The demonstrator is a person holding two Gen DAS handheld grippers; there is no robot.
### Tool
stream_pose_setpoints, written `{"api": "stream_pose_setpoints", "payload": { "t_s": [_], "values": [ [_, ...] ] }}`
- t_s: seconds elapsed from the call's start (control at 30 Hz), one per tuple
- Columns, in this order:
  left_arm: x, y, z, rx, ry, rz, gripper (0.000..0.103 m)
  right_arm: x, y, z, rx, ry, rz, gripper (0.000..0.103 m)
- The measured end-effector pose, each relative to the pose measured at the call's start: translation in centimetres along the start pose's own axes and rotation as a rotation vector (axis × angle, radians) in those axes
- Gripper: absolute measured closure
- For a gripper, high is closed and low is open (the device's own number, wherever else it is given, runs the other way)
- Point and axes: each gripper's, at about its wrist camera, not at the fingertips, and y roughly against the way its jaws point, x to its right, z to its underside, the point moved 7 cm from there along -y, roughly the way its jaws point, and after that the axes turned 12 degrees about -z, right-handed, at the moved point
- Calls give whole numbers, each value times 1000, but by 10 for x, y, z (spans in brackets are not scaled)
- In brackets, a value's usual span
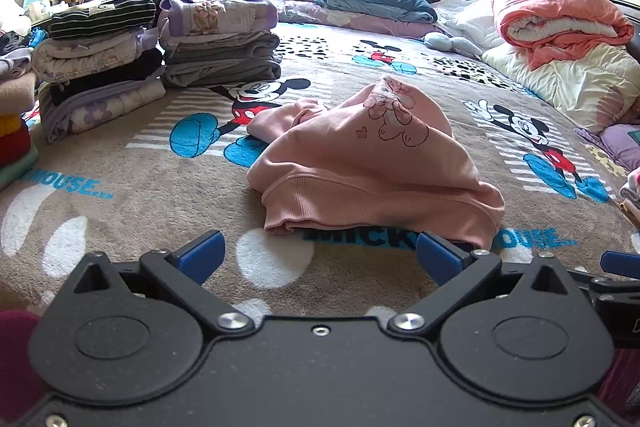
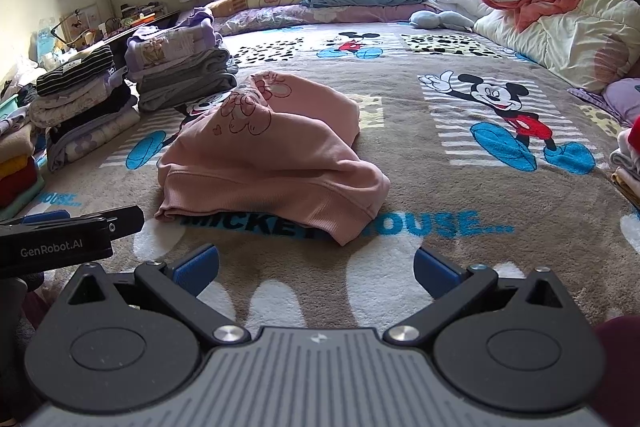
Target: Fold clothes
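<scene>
The left gripper [image 1: 319,255] is seen with its blue-padded fingers [image 1: 202,253] spread wide; nothing is held between them. The right-hand pad lies just beside the ribbed hem of the pink sweatshirt [image 1: 360,155], though contact cannot be confirmed. The right gripper [image 2: 316,269] is likewise spread wide and empty, its fingers [image 2: 436,273] kept apart from the garment and poised over the Mickey Mouse blanket [image 2: 460,163].

The pink sweatshirt [image 2: 272,163] is found crumpled at the middle of the blanket, at 12 o'clock from the left gripper and 11 o'clock from the right. Its long axis is taken to run from hem to collar, away from the cameras; the hem faces 6 o'clock and the printed front is turned upward. Stacks of folded clothes [image 1: 100,67] are noted at 10 o'clock, well apart from it.
</scene>
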Motion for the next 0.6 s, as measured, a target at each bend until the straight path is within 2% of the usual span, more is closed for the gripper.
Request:
{"api": "stream_pose_setpoints", "payload": {
  "t_s": [0.6],
  "values": [
    [4, -8, 2, -20, -5, 1, 0, 3, -8, 1, 14, -15, -44, 0]
  ]
}}
